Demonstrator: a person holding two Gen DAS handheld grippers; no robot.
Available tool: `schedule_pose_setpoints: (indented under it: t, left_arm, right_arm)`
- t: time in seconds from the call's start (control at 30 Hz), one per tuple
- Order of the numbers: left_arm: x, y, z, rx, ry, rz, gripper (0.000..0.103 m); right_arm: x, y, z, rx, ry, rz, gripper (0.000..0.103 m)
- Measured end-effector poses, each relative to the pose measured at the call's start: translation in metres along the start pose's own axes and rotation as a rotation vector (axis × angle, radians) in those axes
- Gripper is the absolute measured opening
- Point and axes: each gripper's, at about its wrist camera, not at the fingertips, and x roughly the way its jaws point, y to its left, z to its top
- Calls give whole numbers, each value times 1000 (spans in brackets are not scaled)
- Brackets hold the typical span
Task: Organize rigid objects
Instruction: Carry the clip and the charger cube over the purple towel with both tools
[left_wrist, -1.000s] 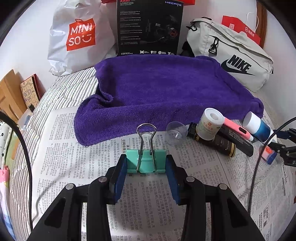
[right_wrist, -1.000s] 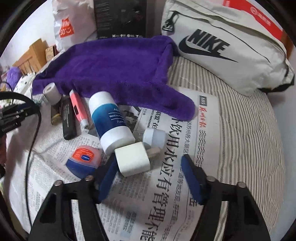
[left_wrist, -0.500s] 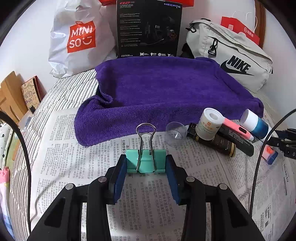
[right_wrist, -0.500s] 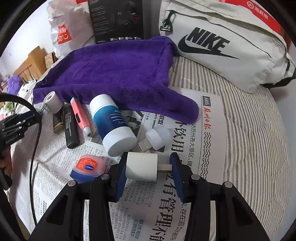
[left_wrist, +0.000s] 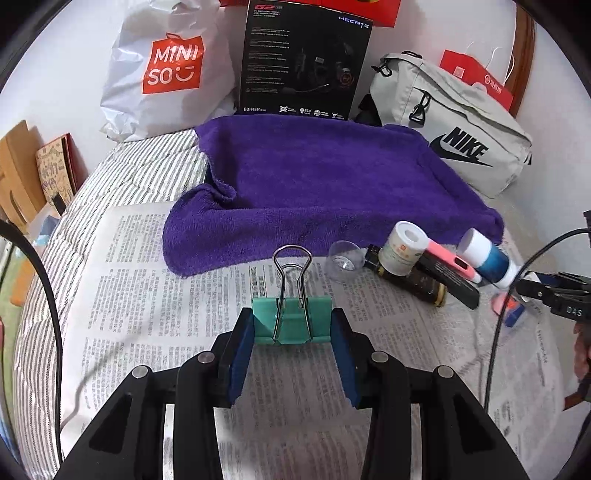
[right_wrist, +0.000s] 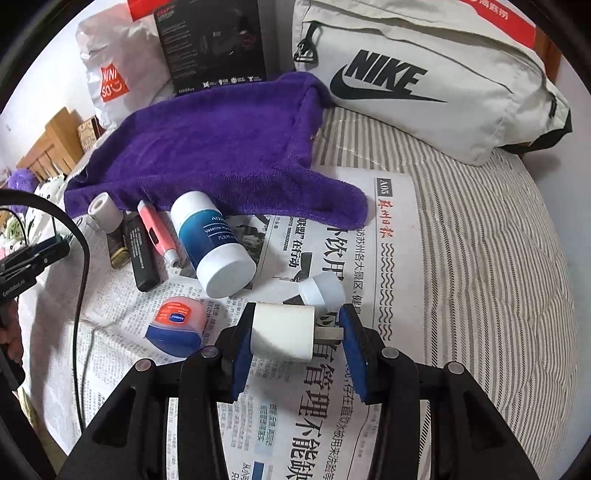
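Striped bedding (left_wrist: 147, 162) is carrying a spread newspaper (left_wrist: 155, 295) and a purple towel (left_wrist: 325, 184) in the left wrist view, with a white shopping bag (left_wrist: 166, 74), a black box (left_wrist: 303, 62) and a grey Nike bag (left_wrist: 450, 122) standing behind. Compared with a second ago, hardly anything is differing here: the left gripper (left_wrist: 291, 332) is still clamping its blue pads on the sides of a green binder clip (left_wrist: 291, 321), whose wire handles are pointing toward the towel. To the right, a clear cup (left_wrist: 345, 256), a white roll (left_wrist: 404, 243), a dark tube (left_wrist: 406, 277), a pink pen (left_wrist: 448, 258) and a blue-and-white bottle (left_wrist: 487, 256) are lying bunched at the towel's edge.

Moving to the right wrist view, the change is plain: the right gripper (right_wrist: 297, 336), which was standing wide around a white plug (right_wrist: 282, 332) a second ago, is now squeezing it, one pad on its body and the other on its metal end. The plug is sitting over the newspaper (right_wrist: 369, 369), near a small white cap (right_wrist: 323, 290), the bottle (right_wrist: 212, 243) and a small blue and orange tin (right_wrist: 175, 326).
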Motion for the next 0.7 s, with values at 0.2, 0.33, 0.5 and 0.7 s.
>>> schedule_pose_setpoints:
  t: [0.2, 0.33, 0.5, 0.7]
  left_arm:
    - [-7, 2, 0, -4, 12, 5, 39]
    - [-14, 1, 3, -2, 3, 11, 39]
    - [-21, 1, 4, -4, -13, 0, 39]
    - [-26, 3, 8, -11, -30, -16, 39]
  right_arm:
    - [-3, -2, 3, 7, -9, 8, 44]
    - [-4, -5, 5, 11, -11, 5, 44]
    - [-6, -6, 4, 8, -1, 4, 44]
    - [-11, -5, 5, 4, -6, -1, 44]
